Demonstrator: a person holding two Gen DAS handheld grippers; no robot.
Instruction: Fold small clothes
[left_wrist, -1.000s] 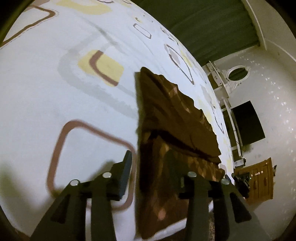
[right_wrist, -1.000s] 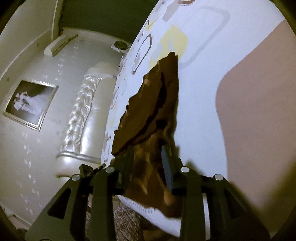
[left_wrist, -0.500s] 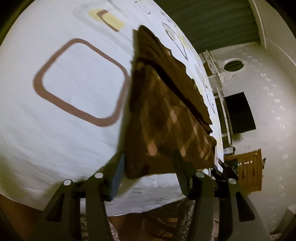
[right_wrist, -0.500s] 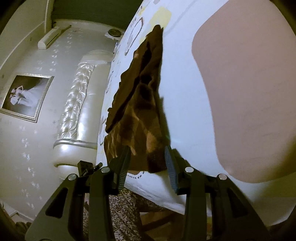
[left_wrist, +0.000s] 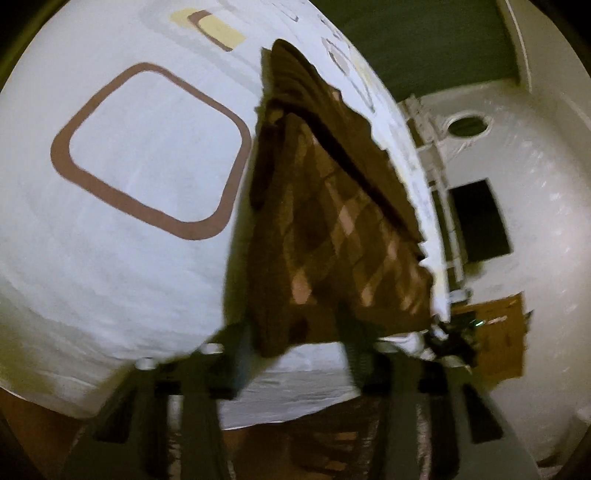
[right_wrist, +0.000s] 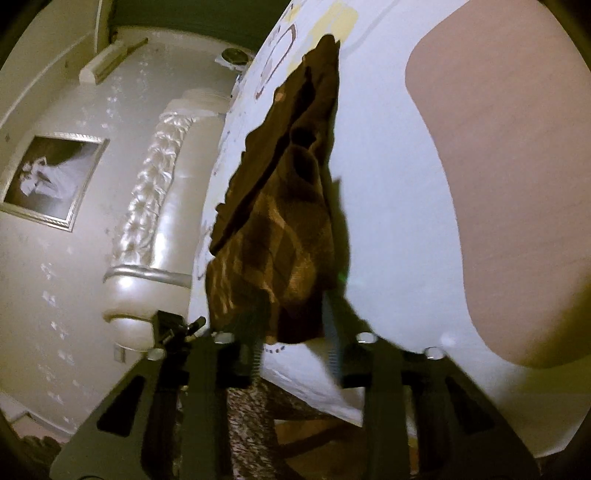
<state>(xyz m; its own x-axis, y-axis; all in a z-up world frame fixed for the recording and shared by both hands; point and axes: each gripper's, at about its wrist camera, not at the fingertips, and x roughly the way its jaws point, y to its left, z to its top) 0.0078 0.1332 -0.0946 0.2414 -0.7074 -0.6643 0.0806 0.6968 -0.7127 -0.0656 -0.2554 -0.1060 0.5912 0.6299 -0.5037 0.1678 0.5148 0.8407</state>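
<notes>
The brown checked cloth (left_wrist: 332, 206) lies folded on the bed (left_wrist: 122, 258), on a white sheet printed with brown and yellow rounded squares, its near edge right at the bed's front edge. In the left view, the left hand-held gripper (left_wrist: 295, 354) stands open, fingers spread either side of the cloth's near left corner, not closing on it. That view is blurred, so contact is hard to judge. In the right view, the right hand-held gripper (right_wrist: 295, 332) is open too, its ribbed fingers (right_wrist: 330, 350) flanking the cloth's (right_wrist: 280, 221) near right corner. An upper layer is folded over the lower one, with a dark crease running diagonally. A padded headboard (right_wrist: 147, 221) and a framed picture (right_wrist: 51, 177) sit off to the left.
</notes>
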